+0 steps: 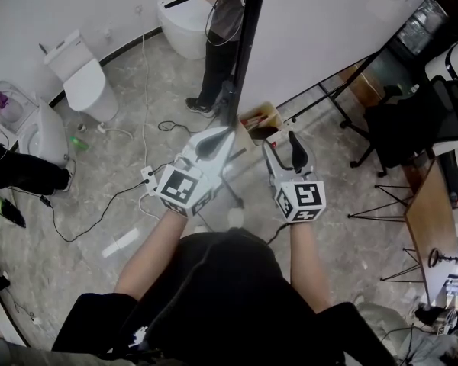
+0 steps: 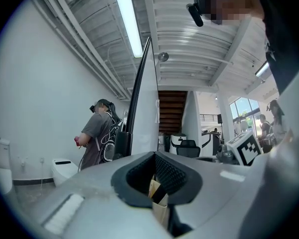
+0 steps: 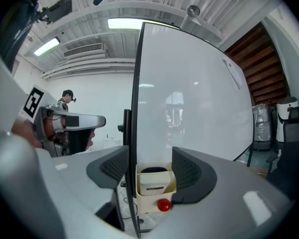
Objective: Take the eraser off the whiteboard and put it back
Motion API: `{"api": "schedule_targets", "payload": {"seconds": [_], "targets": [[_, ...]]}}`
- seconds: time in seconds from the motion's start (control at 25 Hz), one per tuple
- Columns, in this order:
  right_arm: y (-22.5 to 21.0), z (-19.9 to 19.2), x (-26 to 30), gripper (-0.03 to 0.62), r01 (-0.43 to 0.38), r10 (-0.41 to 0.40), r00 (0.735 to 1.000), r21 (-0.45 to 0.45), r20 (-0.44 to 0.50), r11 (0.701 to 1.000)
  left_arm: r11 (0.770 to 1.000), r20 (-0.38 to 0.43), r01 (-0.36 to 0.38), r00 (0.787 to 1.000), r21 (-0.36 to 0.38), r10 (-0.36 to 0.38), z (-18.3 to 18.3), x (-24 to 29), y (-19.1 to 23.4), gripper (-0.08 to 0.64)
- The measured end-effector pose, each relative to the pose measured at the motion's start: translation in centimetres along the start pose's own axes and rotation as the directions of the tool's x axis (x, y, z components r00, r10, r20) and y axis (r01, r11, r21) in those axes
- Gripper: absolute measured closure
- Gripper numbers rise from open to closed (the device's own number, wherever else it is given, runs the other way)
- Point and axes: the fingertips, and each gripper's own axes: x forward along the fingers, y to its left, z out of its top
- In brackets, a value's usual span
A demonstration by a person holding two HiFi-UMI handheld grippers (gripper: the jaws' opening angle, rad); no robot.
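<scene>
The whiteboard point(image 1: 328, 29) stands edge-on ahead of me. At its foot hangs a cream holder box point(image 1: 261, 122) with a white eraser point(image 3: 152, 182) upright inside and a red ball point(image 3: 163, 205) at its front. My right gripper point(image 3: 152, 169) points level at the box, jaws open, with the eraser seen between the pads but farther off, untouched. In the head view it point(image 1: 284, 152) hovers just short of the box. My left gripper point(image 1: 214, 142) is held beside it, left of the board's edge point(image 2: 144, 113). Its jaws point(image 2: 157, 176) stand only narrowly apart and hold nothing.
A person point(image 1: 221, 21) stands behind the board near a white toilet point(image 1: 185, 21). Another toilet point(image 1: 84, 78) is at far left. Cables point(image 1: 99, 204) trail over the floor. An office chair point(image 1: 412, 120) and a wooden table point(image 1: 427, 219) are on the right.
</scene>
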Motion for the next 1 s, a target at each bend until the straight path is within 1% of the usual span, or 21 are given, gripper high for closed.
{"api": "schedule_targets", "payload": {"seconds": [0.08,0.2,0.28,0.44,0.64,0.8,1.0], "targets": [[0.4,0.9,-0.5,0.341,0.009,-0.009,1.0,0.007,0.022,1.0,1.0,0.001,0.007,1.0,0.002,-0.007,0.3,-0.3,-0.1,0.555],[0.8,2.2,-1.3,0.413,0.022,-0.023,0.998,0.015,0.051,1.0,1.0,0.004,0.018,1.0,0.001,-0.018,0.6,-0.6,-0.1,0.555],[1.1,2.9,-1.8,0.491,0.034,-0.035,0.997,0.017,0.067,0.999,1.0,-0.003,0.024,1.0,0.003,-0.024,0.5,-0.9,0.0,0.555],[1.8,3.7,-3.1,0.561,0.049,-0.051,0.995,0.025,0.086,0.998,0.999,-0.008,0.033,0.999,0.005,-0.033,0.3,-2.0,0.1,0.555],[3.0,5.4,-4.7,0.577,0.047,-0.05,0.993,0.026,0.11,0.999,0.999,-0.003,0.033,0.999,0.002,-0.033,0.9,-2.8,0.4,0.555],[3.3,6.6,-5.6,0.581,0.055,-0.06,0.989,0.043,0.138,0.998,0.999,0.012,0.041,0.999,0.016,-0.041,1.7,-2.8,0.4,0.555],[3.2,6.9,-5.7,0.583,0.076,-0.08,0.988,0.031,0.13,0.997,0.997,0.032,0.066,0.997,0.026,-0.067,2.7,-2.6,0.4,0.555]]}}
